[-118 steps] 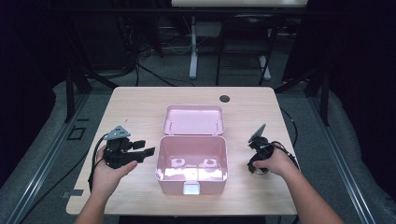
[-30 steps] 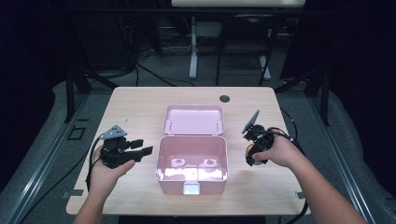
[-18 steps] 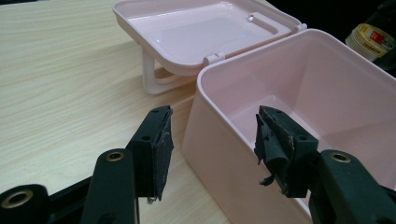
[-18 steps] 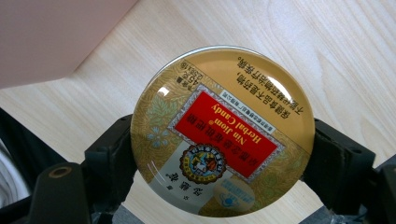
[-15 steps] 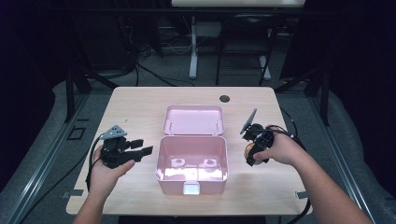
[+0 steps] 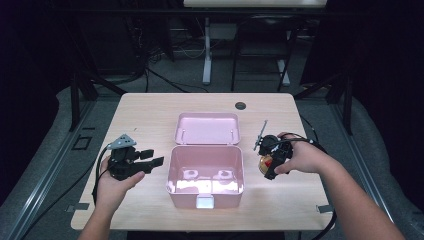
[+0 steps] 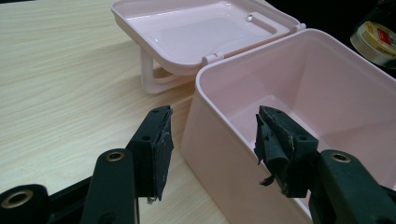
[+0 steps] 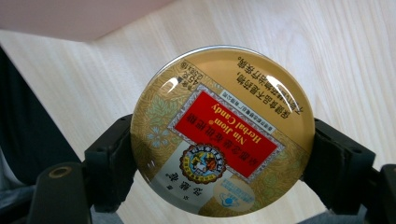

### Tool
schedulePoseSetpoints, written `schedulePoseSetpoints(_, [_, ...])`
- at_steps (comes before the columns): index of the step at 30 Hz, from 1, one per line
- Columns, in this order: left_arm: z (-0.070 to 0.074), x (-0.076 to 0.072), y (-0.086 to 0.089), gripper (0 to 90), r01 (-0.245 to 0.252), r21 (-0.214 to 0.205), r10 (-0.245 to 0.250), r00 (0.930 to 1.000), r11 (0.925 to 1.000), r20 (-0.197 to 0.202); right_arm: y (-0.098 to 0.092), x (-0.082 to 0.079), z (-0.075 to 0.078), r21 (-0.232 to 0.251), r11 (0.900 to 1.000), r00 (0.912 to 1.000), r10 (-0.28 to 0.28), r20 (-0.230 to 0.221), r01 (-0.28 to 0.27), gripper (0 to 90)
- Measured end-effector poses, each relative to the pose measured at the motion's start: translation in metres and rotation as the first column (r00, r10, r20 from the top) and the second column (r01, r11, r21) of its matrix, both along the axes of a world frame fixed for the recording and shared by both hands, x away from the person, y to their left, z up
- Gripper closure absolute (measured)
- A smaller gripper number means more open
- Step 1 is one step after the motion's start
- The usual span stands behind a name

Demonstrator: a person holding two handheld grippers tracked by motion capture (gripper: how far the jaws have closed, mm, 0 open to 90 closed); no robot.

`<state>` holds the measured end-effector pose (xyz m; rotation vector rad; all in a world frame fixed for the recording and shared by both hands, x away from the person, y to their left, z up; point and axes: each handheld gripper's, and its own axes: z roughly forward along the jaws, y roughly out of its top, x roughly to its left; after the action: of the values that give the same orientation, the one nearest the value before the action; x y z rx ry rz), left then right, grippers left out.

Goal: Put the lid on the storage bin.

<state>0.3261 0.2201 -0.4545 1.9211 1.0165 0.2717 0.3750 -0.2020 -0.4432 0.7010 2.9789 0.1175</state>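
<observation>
A pink plastic box (image 6: 206, 148) stands open at the table's middle, its lid (image 6: 207, 128) hinged back behind it. My left gripper (image 6: 156, 157) hovers open just left of the box, its jaws pointing at the left wall (image 7: 224, 154) with nothing between them (image 7: 212, 140). Right of the box, my right gripper (image 6: 266, 164) is shut on a round gold candy tin (image 6: 264, 162). In the right gripper view the tin (image 8: 222, 128), with its red label, sits clamped by its edges between both jaws (image 8: 226, 158) above the wooden tabletop. The tin (image 7: 376, 39) also shows beyond the box's far wall.
A small black grommet (image 6: 240, 105) sits in the light wooden table (image 6: 150, 115) near its far edge. Cables trail from both grippers off the table's sides. Dark floor, stands and cables surround the table.
My right gripper with the tin has drifted a little toward the box and away from the front edge. The left gripper has stayed where it was.
</observation>
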Motion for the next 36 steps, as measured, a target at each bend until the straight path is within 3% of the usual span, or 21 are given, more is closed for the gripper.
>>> schedulePoseSetpoints(4, [0.0, 0.0, 0.0, 45.6, -0.008, -0.007, 0.008, 1.0, 0.9999, -0.001, 0.002, -0.001, 0.005, 0.019, 0.9979, 0.998, 0.061, 0.018, -0.061, 19.8])
schedulePoseSetpoints(13, [0.0, 0.0, 0.001, 45.6, -0.005, -0.007, 0.005, 1.0, 1.0, 0.001, 0.01, -0.005, 0.013, -0.021, 0.9872, 0.9874, 0.158, 0.006, -0.158, 19.8])
schedulePoseSetpoints(27, [-0.001, 0.0, 0.0, 45.6, -0.002, -0.008, 0.002, 1.0, 1.0, -0.001, 0.035, -0.01, 0.03, 0.002, 0.9779, 0.9778, 0.209, -0.005, -0.209, 19.8])
schedulePoseSetpoints(36, [-0.001, 0.001, 0.0, 45.6, -0.004, -0.009, 0.004, 1.0, 1.0, -0.002, 0.06, -0.011, 0.035, 0.02, 0.9671, 0.9671, 0.254, -0.016, -0.253, 19.9])
